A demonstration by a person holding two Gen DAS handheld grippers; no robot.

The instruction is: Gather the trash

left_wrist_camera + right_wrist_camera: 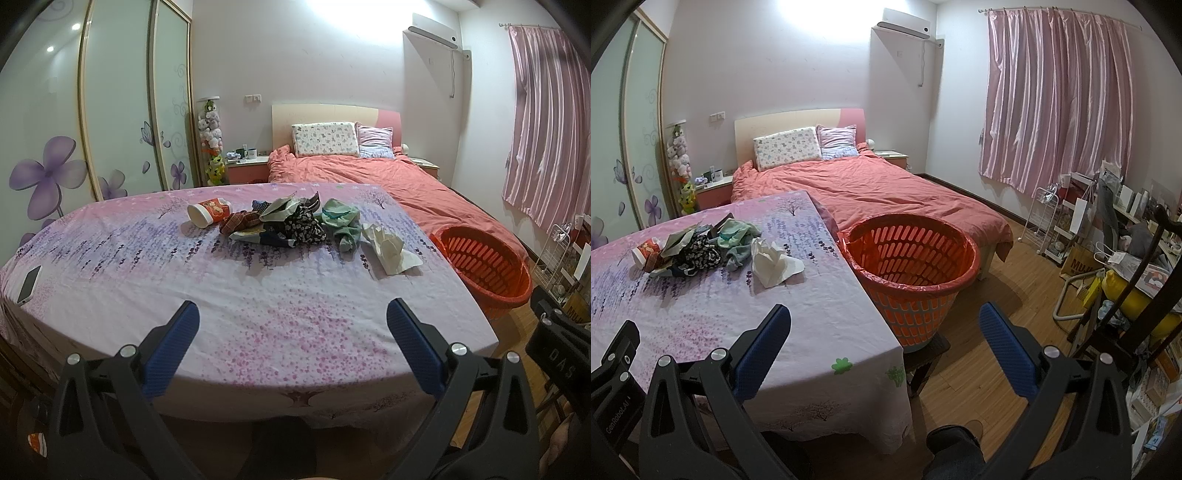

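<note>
A pile of trash lies in the middle of a table with a pink-purple flowered cloth (258,314): a red paper cup on its side (207,214), crumpled wrappers and dark patterned scraps (291,221), a green crumpled piece (341,221) and white crumpled tissue (388,245). The tissue also shows in the right wrist view (772,264). An orange slatted basket (912,266) lined with a red bag stands at the table's right edge. My left gripper (291,321) is open and empty over the table's near side. My right gripper (884,323) is open and empty near the table's corner, in front of the basket.
A white phone (29,284) lies at the table's left edge. A bed with a coral cover (886,195) stands behind the table and basket. Cluttered shelves, bags and a rack (1108,240) fill the right side. The basket rests on a dark stool (923,354) on wood floor.
</note>
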